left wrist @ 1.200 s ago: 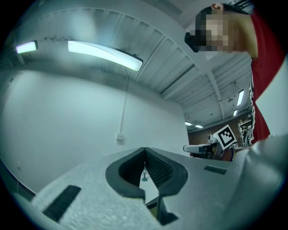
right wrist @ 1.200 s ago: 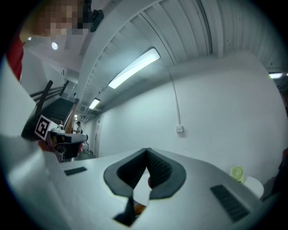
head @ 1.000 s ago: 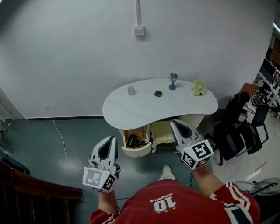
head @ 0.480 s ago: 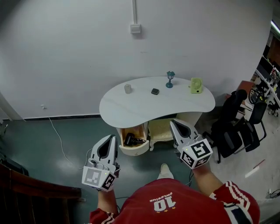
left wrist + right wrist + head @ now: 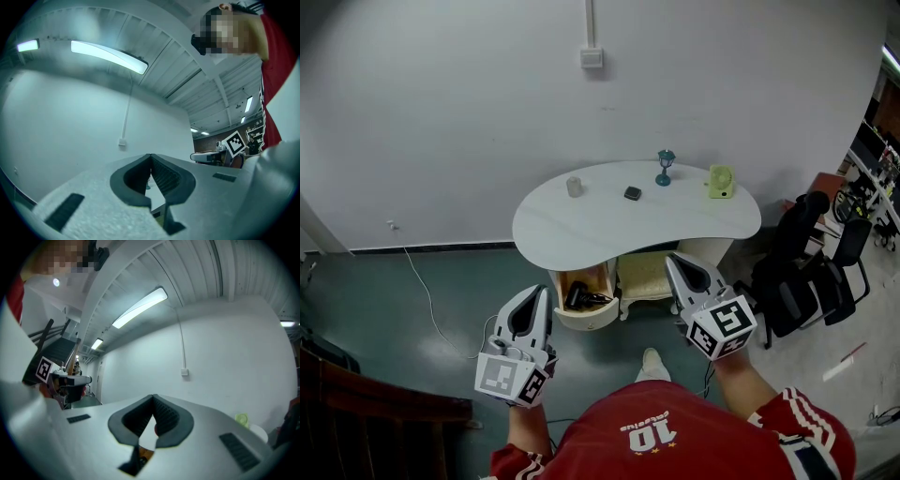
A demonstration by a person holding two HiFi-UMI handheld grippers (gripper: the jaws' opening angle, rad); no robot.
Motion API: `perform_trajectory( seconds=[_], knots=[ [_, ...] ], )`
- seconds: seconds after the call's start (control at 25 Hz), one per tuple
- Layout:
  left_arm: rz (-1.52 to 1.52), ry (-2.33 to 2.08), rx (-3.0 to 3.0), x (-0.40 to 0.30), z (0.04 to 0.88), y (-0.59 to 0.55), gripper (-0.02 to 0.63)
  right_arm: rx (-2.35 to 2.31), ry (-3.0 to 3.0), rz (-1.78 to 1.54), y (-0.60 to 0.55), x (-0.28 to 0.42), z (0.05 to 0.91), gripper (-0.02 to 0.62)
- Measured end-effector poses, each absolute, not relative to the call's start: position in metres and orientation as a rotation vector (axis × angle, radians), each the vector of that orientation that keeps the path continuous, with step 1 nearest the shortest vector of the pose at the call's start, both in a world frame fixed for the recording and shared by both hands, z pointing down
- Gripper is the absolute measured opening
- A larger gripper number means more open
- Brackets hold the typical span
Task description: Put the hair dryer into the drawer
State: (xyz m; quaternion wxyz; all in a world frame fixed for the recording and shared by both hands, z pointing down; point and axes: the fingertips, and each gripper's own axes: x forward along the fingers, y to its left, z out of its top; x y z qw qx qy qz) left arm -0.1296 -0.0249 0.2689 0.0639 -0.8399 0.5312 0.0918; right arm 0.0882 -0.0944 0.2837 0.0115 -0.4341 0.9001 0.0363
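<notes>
A black hair dryer (image 5: 583, 298) lies inside the open wooden drawer (image 5: 585, 319) under the white curved table (image 5: 581, 239). My left gripper (image 5: 532, 297) is held in front of the drawer, a little to its left, jaws shut and empty. My right gripper (image 5: 678, 267) hovers to the right of the drawer, jaws shut with nothing in them. In the left gripper view the left gripper (image 5: 150, 156) tips meet. The right gripper (image 5: 153, 397) tips also touch in the right gripper view, and a sliver of the drawer (image 5: 142, 456) shows below them.
On the table stand a small grey cup (image 5: 574, 187), a dark small box (image 5: 632, 194), a teal lamp figure (image 5: 665, 168) and a green fan (image 5: 721, 182). A cream chair (image 5: 645, 278) is tucked under the table. Black office chairs (image 5: 802, 272) crowd the right. A cable (image 5: 422, 291) trails on the floor.
The view shifted slightly between the earliest frame and now. Both grippers stay shut and keep their places in front of the drawer.
</notes>
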Motion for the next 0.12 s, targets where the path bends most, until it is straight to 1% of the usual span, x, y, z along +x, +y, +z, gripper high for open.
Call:
perform_trajectory(
  seconds=[0.12],
  knots=[
    [0.272, 1.603, -2.536, -0.1302, 0.2700, -0.0263, 0.003, -1.354, 2.803, 0.108, -0.0949, 0.0886, 0.2847, 0.005]
  ],
)
